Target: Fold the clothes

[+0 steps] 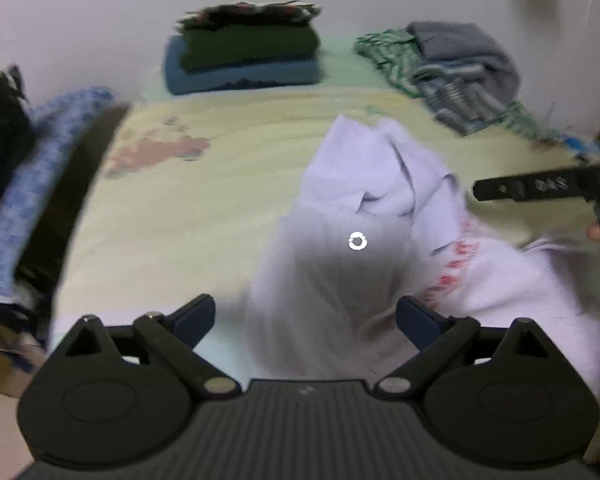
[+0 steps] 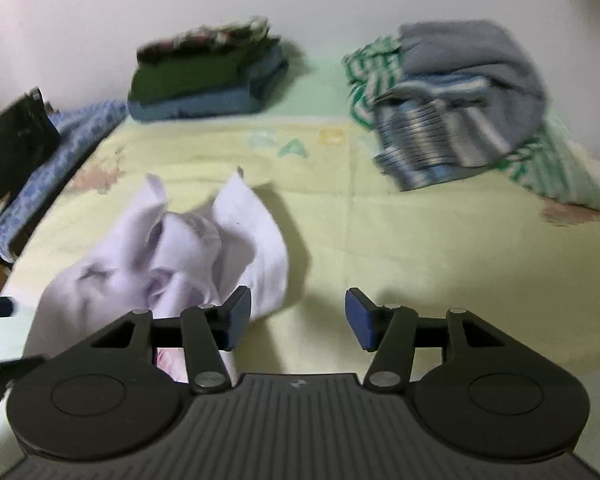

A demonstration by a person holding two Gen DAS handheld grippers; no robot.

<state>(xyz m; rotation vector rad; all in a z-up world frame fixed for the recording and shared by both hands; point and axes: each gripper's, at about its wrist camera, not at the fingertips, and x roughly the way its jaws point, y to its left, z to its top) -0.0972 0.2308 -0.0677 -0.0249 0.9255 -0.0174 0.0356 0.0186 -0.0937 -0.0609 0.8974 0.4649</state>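
Lying crumpled on the pale yellow sheet (image 2: pixel 380 240), the white shirt (image 2: pixel 172 248) is the one to watch: a loose, rumpled heap, two pointed flaps poking up toward the far side, deep creases through the middle, and a red print (image 1: pixel 456 264) showing on the near right part in the left wrist view. It sits near the front of the bed, close under both grippers.

Going left to right: at the far left edge, a blue patterned cloth (image 1: pixel 40 168) beside something black (image 1: pixel 0 128). Far centre, a neat folded stack (image 1: pixel 240 56), blue at the bottom, dark green above, a dark print on top. Far right, a loose pile (image 1: pixel 452 72) of grey, striped and green-and-white clothes, well apart from the shirt.

Left gripper (image 1: pixel 305 318) hovers over the shirt with jaws wide apart, nothing pinched between the pads. Right gripper (image 2: pixel 298 316) has its jaws spread too, bare sheet showing between them; its left finger (image 2: pixel 238 316) sits just at the shirt's right edge, though motion blur makes it hard to tell whether they touch.
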